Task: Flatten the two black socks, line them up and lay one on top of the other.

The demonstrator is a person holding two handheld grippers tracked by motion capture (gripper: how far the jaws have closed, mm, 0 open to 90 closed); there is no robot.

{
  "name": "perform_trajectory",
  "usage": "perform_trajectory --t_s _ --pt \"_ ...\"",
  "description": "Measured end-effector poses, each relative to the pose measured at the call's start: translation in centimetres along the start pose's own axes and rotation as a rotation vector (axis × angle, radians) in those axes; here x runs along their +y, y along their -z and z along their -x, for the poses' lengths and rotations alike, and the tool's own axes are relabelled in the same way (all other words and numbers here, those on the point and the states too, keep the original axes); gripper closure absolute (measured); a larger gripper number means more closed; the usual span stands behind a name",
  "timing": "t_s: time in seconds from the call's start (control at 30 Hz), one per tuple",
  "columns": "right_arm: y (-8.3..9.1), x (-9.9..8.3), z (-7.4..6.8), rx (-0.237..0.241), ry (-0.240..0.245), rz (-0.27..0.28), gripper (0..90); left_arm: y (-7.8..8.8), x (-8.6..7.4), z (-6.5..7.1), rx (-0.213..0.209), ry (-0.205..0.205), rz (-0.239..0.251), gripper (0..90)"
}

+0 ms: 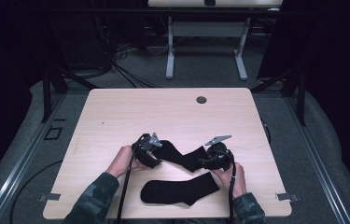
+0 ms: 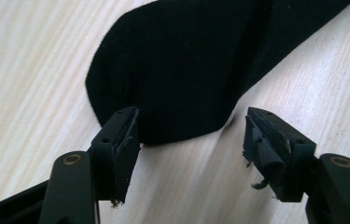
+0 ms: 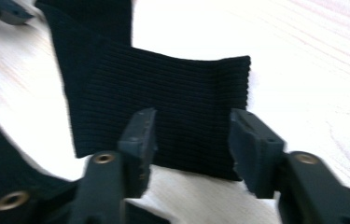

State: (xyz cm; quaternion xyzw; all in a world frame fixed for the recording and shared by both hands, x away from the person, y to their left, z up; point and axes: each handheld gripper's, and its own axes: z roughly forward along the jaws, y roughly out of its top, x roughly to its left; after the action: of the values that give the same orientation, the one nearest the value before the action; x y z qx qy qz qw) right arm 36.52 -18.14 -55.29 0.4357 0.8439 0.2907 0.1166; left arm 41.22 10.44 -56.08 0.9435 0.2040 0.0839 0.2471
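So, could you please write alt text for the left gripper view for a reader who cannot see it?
The left claw stands open just above a pale wooden table, its two black pads apart at the rounded toe end of a flat black sock. The pads do not press on the sock.

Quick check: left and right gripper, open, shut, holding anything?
Left gripper: open, at the far sock's toe.
Right gripper: open, over its cuff.

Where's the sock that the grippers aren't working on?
In the high view, the free sock lies flat near the table's front edge, just below the stretched-out sock.
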Motion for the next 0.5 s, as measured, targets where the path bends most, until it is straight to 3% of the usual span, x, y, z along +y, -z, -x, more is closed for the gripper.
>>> perform_trajectory --t_s 0.1,0.23,0.27,0.37,0.5 --pt "-0.9 0.2 0.4 -0.023 -0.009 -0.041 44.6 0.0 0.1 0.0 -0.03 -0.027 0.005 42.0" --pt "-1.3 0.0 0.7 -0.027 -0.022 -0.042 53.8 0.1 0.0 0.1 -0.071 -0.053 0.028 63.4" --pt "-1.5 -0.1 0.6 -0.019 -0.031 -0.011 58.0 0.1 -0.1 0.0 -0.064 -0.053 0.033 69.7" --pt "-1.2 0.0 0.4 -0.003 -0.01 -0.039 68.8 0.0 0.0 0.1 -0.044 -0.047 0.04 84.0" --pt "-1.0 -0.1 0.2 0.009 0.004 -0.037 78.5 0.1 0.0 0.5 -0.037 -0.038 0.036 86.5"
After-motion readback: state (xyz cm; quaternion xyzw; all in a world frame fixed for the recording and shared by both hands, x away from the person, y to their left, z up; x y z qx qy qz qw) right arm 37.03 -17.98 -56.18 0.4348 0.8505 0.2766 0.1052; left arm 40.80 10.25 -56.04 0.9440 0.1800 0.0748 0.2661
